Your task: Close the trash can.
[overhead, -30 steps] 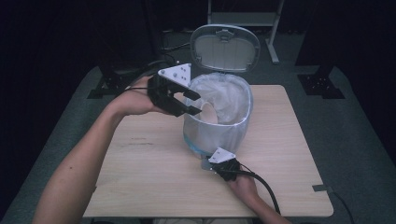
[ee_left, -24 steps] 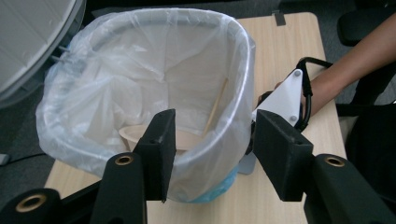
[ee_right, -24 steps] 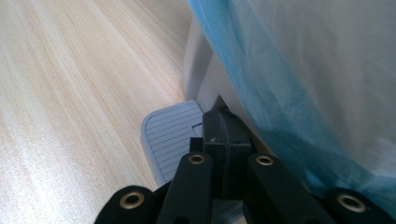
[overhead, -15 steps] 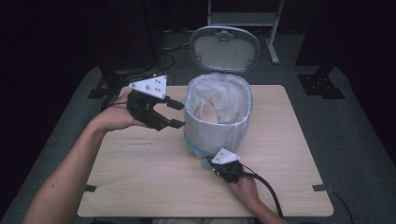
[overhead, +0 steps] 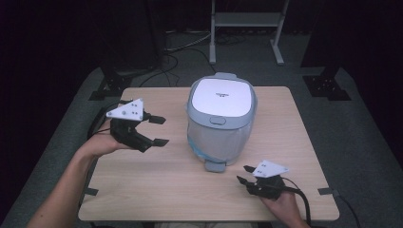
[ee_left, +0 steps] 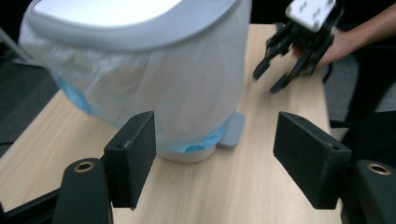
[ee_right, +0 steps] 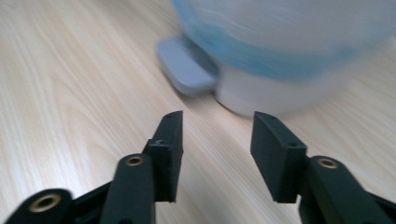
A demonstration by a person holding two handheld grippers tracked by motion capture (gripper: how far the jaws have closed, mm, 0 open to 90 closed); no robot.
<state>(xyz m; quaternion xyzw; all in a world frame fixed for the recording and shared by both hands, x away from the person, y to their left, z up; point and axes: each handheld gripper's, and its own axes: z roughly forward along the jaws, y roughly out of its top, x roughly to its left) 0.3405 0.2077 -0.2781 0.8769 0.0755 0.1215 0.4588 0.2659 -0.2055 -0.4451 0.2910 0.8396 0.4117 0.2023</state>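
Pedal bin (overhead: 220, 122), grey with a white lid (overhead: 220, 97) closed flat on top, stands upright at the centre of the wooden table (overhead: 142, 190). Its long axis is vertical; the foot pedal (overhead: 215, 166) projects from its base toward 6 o'clock, facing the person. A translucent white liner (ee_left: 154, 88) with a blue band near the base wraps the outside of the body; the bin's contents are hidden by the lid.

Bare tabletop surrounds the bin on all sides, with the widest open stretches at 3 o'clock and along the near edge at 6 o'clock. The table's near corners are partly cut off by the forearms.

Left gripper (overhead: 154, 130), at 9 o'clock from the bin and apart from it, is raised above the table with its jaws spread wide and nothing between them. In the left gripper view (ee_left: 215, 158) the jaws frame the lower bin and pedal without touching either.

Right gripper (overhead: 243, 175), at 5 o'clock from the bin near the table's front edge, lies low over the wood just beside the pedal, apart from it. In the right gripper view (ee_right: 215, 154) its jaws stand partly open and empty; the pedal (ee_right: 187, 65) and bin base beyond them are blurred.

The floor, cables and a metal stand (overhead: 247, 28) beyond the far edge are dim and hard to make out.
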